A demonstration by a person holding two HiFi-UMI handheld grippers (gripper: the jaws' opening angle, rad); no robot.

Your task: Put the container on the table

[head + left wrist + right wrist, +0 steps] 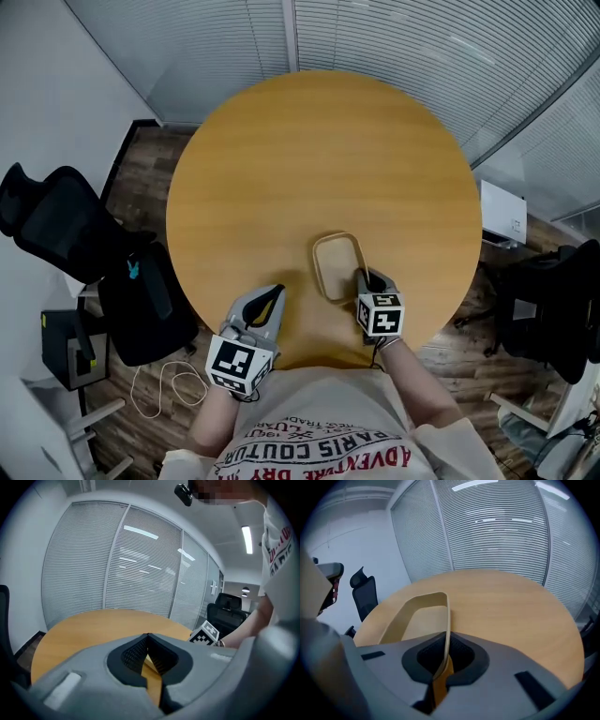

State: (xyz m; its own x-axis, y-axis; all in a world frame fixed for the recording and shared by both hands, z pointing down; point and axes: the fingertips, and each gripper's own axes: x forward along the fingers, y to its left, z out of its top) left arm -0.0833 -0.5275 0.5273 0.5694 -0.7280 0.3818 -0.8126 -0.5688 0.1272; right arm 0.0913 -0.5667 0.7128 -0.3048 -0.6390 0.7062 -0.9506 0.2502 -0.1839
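Round table (pixel 328 159): right gripper (pixel 365 278) jaws clamped on container (pixel 336 262) rim; left gripper (pixel 272 293) jaws together.

open wood across the far and middle of the round light-wood table (pixel 319 150), free to reach over from any side; near the front edge a shallow beige rectangular container (pixel 336 267) stands in the way, and black office chairs (pixel 56 216) crowd both flanks

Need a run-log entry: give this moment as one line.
right tool: shut on container wall | left tool: shut, empty | container: over table, near edge
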